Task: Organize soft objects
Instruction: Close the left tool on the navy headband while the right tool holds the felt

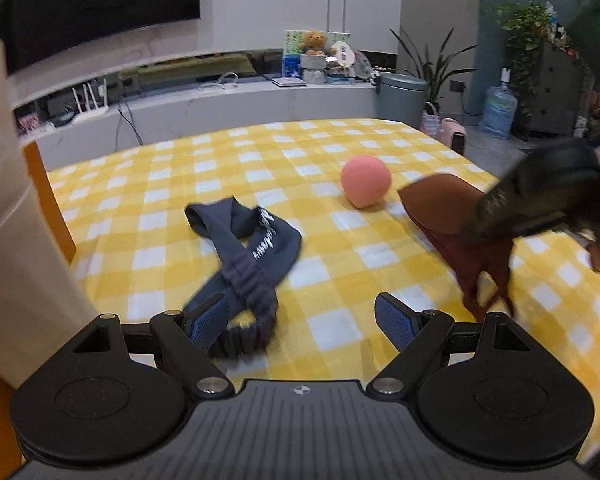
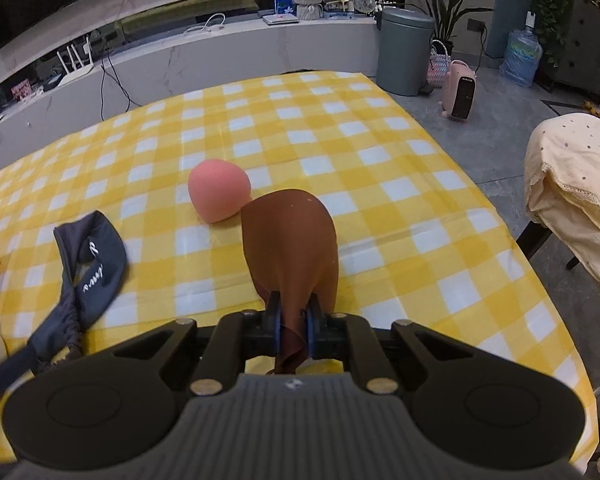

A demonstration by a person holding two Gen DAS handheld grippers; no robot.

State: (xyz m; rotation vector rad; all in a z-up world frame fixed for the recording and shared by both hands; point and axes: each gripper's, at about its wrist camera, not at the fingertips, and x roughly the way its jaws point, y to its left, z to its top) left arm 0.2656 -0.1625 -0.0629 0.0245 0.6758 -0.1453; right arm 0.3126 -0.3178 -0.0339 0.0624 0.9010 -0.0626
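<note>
At the far left of the left wrist view a beige container (image 1: 8, 216) stands at the edge of the yellow checked table (image 1: 340, 272). The left gripper (image 1: 302, 320) hangs over the table with its jaws wide apart and nothing pinched. The dark blue headband (image 1: 246, 256) lies twisted on the cloth, its gathered elastic end just beside and partly behind the left blue pad (image 1: 206, 322); the right pad is over bare cloth. Further back and to the right sits the pink ball (image 1: 366, 182), clear of both jaws. Right of it the brown cloth (image 1: 460, 236) hangs from the right gripper, with its upper flap near the ball.

In the right wrist view the headband (image 2: 94, 260) lies at the left, the ball (image 2: 219, 190) ahead and left of centre. The right gripper (image 2: 294, 326) is closed tight on the brown cloth (image 2: 290, 236), which stands up between the blue pads and blocks the table behind it. A grey bin (image 2: 404, 52) stands on the floor beyond the table, and a cream-covered chair (image 2: 576, 184) at the right.
</note>
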